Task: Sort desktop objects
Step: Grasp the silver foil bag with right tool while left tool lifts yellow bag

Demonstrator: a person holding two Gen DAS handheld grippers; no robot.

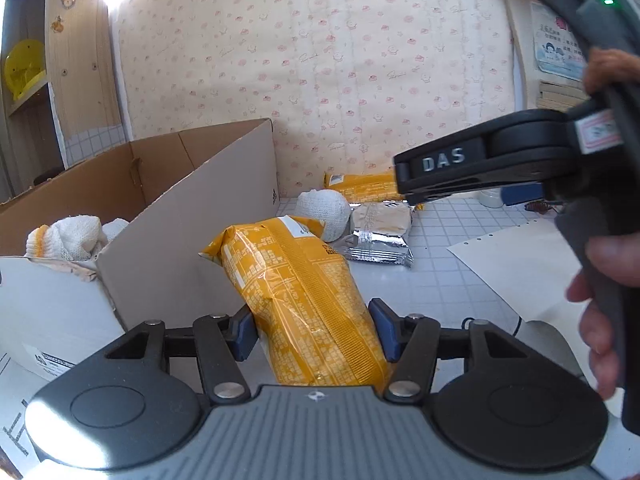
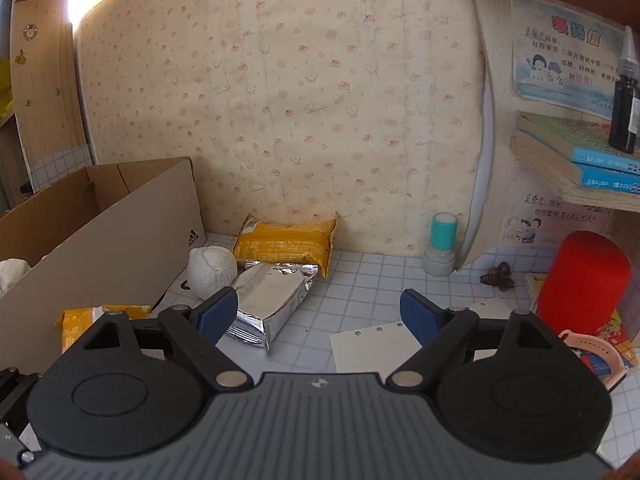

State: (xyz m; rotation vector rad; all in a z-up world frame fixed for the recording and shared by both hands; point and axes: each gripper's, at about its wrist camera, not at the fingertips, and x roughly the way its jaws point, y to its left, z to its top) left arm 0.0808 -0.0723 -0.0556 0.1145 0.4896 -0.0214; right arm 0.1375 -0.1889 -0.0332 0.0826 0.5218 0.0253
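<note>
My left gripper point(image 1: 314, 334) is shut on a yellow snack packet point(image 1: 304, 300), blue pads pressing both its sides, right beside the wall of an open cardboard box point(image 1: 192, 216). White knitted gloves point(image 1: 68, 238) lie inside the box. Further back on the tiled desk are a rolled white glove ball point(image 2: 212, 268), a silver foil packet point(image 2: 272, 300) and a second yellow packet point(image 2: 286, 246) against the wall. My right gripper point(image 2: 320, 312) is open and holds nothing; the silver packet lies just beyond its left finger. The held packet point(image 2: 80, 324) shows at lower left in the right wrist view.
A punched paper sheet point(image 2: 372, 344) lies on the desk. To the right stand a teal stamp point(image 2: 442, 244), a red cylinder point(image 2: 582, 280) and a shelf with books point(image 2: 580, 160) and a black bottle point(image 2: 626, 112). A hand point(image 1: 600, 300) holds the right gripper.
</note>
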